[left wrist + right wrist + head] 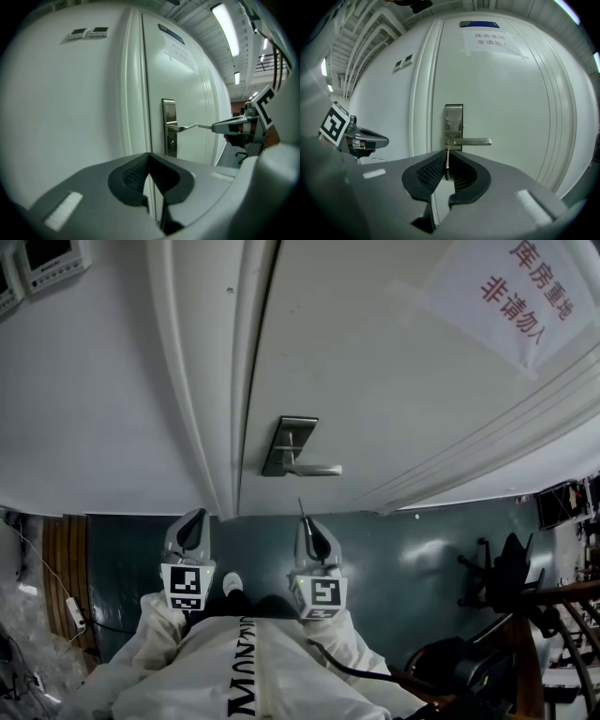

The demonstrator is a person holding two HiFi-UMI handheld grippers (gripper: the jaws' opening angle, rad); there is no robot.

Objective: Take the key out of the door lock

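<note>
The white door [375, 362] carries a metal lock plate [289, 442] with a lever handle [314, 469]. My right gripper [306, 521] is shut on the key [302, 509], whose thin blade sticks out past the fingertips. The key is clear of the lock and a short way back from the door. In the right gripper view the key [446, 161] stands edge-on between the pads, in line with the lock plate [453, 126]. The left gripper view shows the blade [205, 126] pointing at the handle's tip [187, 126]. My left gripper [200, 514] hangs beside it, shut and empty.
A paper notice [520, 292] with red characters is taped high on the door. Wall control panels [47, 259] sit left of the door frame [202, 381]. A dark office chair [497, 577] stands to the right, and a cable with a plug strip [73, 612] lies on the floor at left.
</note>
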